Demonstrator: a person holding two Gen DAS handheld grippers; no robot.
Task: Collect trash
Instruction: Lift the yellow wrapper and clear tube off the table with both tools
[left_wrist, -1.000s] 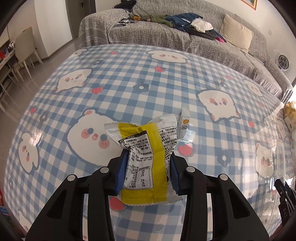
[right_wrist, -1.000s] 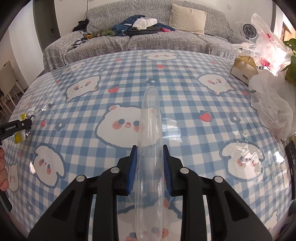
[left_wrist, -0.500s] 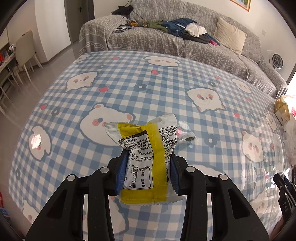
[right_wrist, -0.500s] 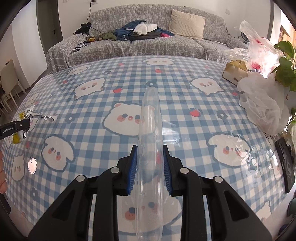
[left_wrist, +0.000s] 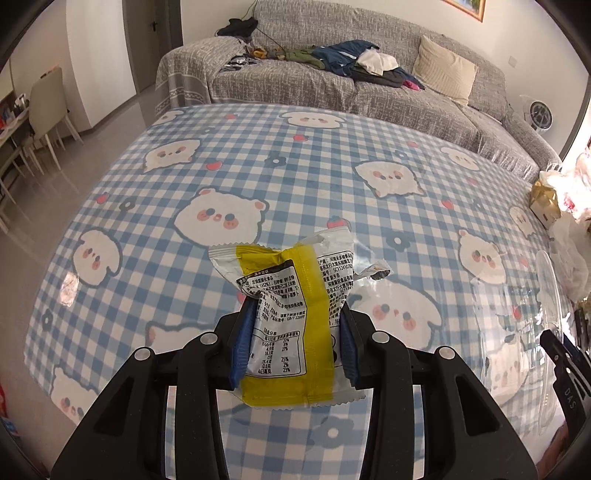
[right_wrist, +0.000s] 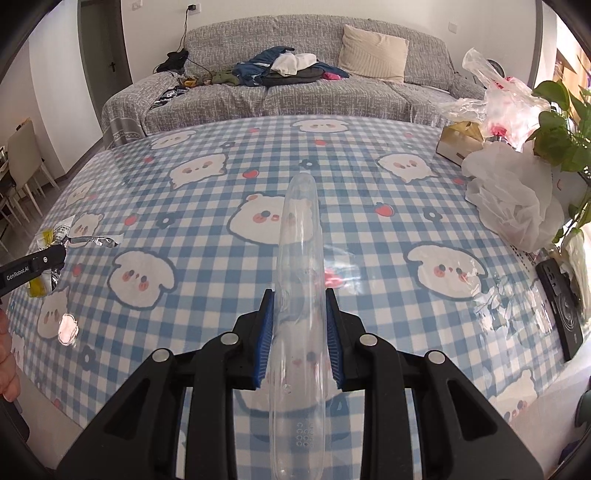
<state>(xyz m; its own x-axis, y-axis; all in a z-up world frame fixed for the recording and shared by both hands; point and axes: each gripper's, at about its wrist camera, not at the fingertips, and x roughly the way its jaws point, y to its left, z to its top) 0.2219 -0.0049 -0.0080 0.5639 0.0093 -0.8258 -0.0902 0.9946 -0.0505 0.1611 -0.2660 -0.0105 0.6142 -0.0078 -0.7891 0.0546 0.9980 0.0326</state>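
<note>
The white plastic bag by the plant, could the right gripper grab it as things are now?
Probably not yet. The right gripper is shut on a clear plastic piece, so its jaws are taken. The path over the table toward the white plastic bag looks free of anything standing.

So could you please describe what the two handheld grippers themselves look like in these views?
Both match: the left gripper and the right gripper have matte black plastic bodies with angular, cut-out linkage arms, round silver pivot pins, and ribbed blue pads lining the jaws. White "GenRobot.AI" lettering runs along the left one's side, seen from the right wrist. No cables or sleeves show.
</note>
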